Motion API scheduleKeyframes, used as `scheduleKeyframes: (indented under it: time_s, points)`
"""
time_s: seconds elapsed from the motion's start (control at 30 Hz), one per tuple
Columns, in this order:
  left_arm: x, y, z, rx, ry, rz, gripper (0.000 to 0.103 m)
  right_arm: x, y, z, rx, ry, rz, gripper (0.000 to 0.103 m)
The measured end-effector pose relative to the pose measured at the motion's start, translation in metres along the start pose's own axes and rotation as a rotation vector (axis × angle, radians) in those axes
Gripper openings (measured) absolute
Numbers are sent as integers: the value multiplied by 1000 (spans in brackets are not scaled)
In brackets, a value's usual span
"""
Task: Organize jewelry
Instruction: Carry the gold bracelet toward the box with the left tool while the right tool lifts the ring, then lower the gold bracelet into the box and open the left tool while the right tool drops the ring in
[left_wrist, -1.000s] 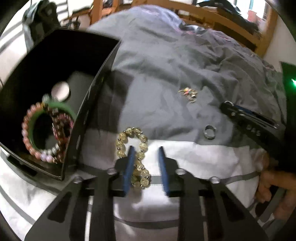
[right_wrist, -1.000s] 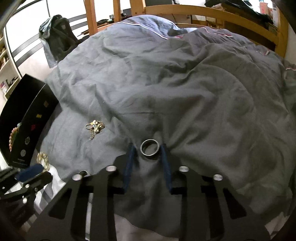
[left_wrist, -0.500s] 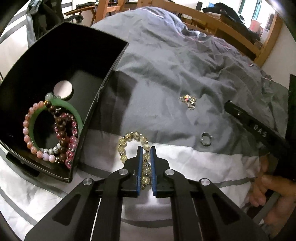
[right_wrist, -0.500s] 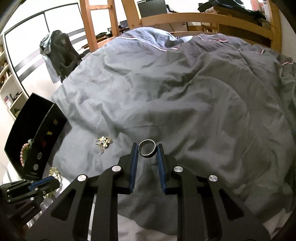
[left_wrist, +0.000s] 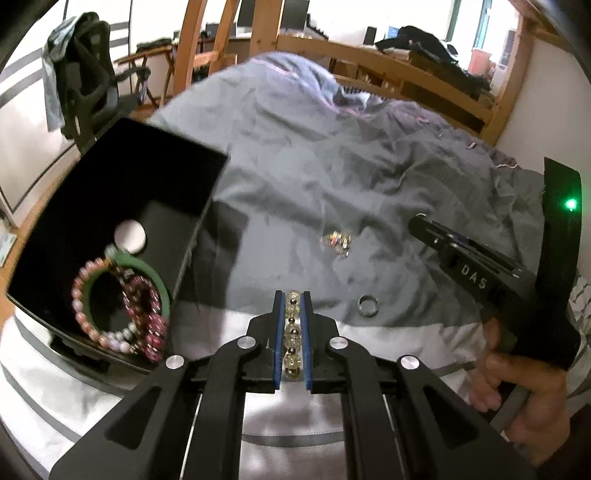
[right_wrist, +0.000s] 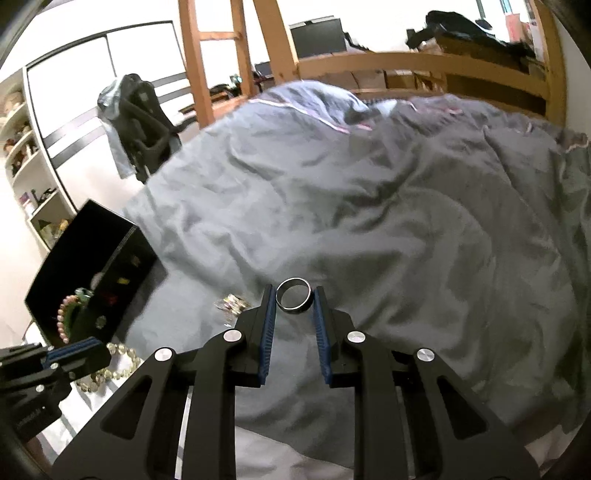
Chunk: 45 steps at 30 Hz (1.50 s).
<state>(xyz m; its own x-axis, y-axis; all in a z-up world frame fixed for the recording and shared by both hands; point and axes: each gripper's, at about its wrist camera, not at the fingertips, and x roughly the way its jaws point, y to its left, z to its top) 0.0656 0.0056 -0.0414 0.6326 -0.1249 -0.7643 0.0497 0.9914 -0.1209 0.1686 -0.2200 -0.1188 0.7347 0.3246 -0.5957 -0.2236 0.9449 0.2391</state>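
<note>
The left gripper (left_wrist: 291, 299) has its blue pads pressed together on a yellow beaded bracelet (left_wrist: 291, 332), the clear amber beads and small dark spacers stacked in a line between the pads; from the right wrist view the loose part of that bracelet (right_wrist: 114, 363) hangs beneath the left gripper (right_wrist: 79, 350) just above the white sheet. The right gripper (right_wrist: 294, 295) stands narrowly apart with a silver ring (right_wrist: 294, 295) caught between its pad tips, the band tilted so its opening faces the camera. In the left wrist view the right gripper (left_wrist: 424, 225) reaches in from the right, held by a hand (left_wrist: 524, 398), and below it a ring (left_wrist: 368, 305) shows against the grey duvet (left_wrist: 314, 166); whether that ring rests on the cloth or sits in the right gripper cannot be told from there. A small tangle of gold and coloured jewelry (left_wrist: 337, 242) lies on the duvet, apart from both grippers. To the left an open black box (left_wrist: 122, 192) sits at the bed's edge, holding a green bangle (left_wrist: 125, 291), a pink beaded bracelet (left_wrist: 83, 306) and a dark red beaded bracelet (left_wrist: 147, 317) bunched together, with a white round disc (left_wrist: 130, 235) just behind them.
</note>
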Motion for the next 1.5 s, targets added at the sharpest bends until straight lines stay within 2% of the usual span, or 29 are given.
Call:
scheduleKeyframes:
  time_s: [0.33, 0.73, 1.03, 1.5]
  points:
    - [-24, -1, 10, 25, -67, -7, 8, -10, 13, 3, -37, -42, 49, 21]
    - [-55, 18, 27, -3, -145, -7, 8, -21, 41, 4, -99, -84, 162, 21]
    - [-74, 47, 40, -37, -188, 37, 8, -22, 82, 0, -209, -97, 198, 21]
    - [-82, 94, 51, -109, -196, 100, 8, -14, 163, -3, -321, -115, 381, 21]
